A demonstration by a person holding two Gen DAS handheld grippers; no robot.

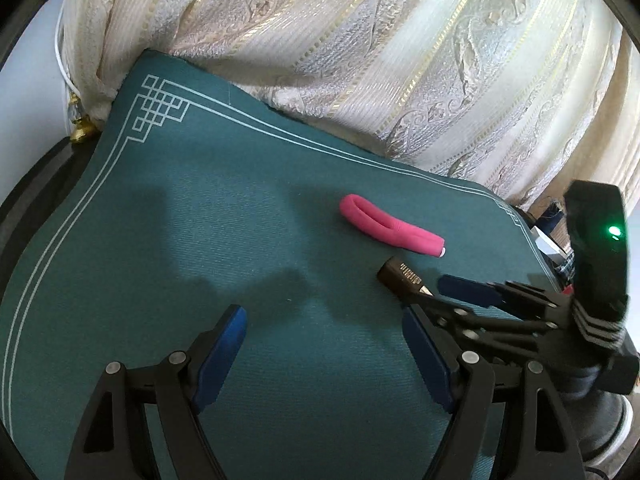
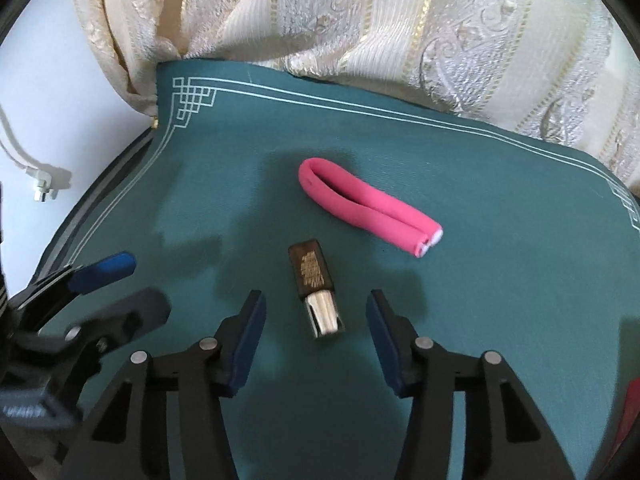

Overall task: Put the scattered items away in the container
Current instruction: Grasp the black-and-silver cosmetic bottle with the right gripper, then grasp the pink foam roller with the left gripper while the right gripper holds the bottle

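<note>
A small brown tube [image 2: 310,274] with a silver end lies on the green mat [image 2: 480,320], and its silver end sits between the fingers of my right gripper [image 2: 315,304]. The pads stand apart from it on both sides, so this gripper is open. A folded pink foam roller [image 2: 368,204] lies just beyond, to the right. In the left wrist view the tube [image 1: 402,280] and the roller [image 1: 390,226] are at the right. My left gripper [image 1: 322,316] is open over bare mat with nothing between its fingers. No container is in view.
A cream patterned curtain [image 1: 400,60] hangs along the mat's far edge. A white cable with a plug [image 2: 40,188] hangs on the wall at the left. Something red [image 2: 632,412] shows at the right rim. The two grippers are close side by side.
</note>
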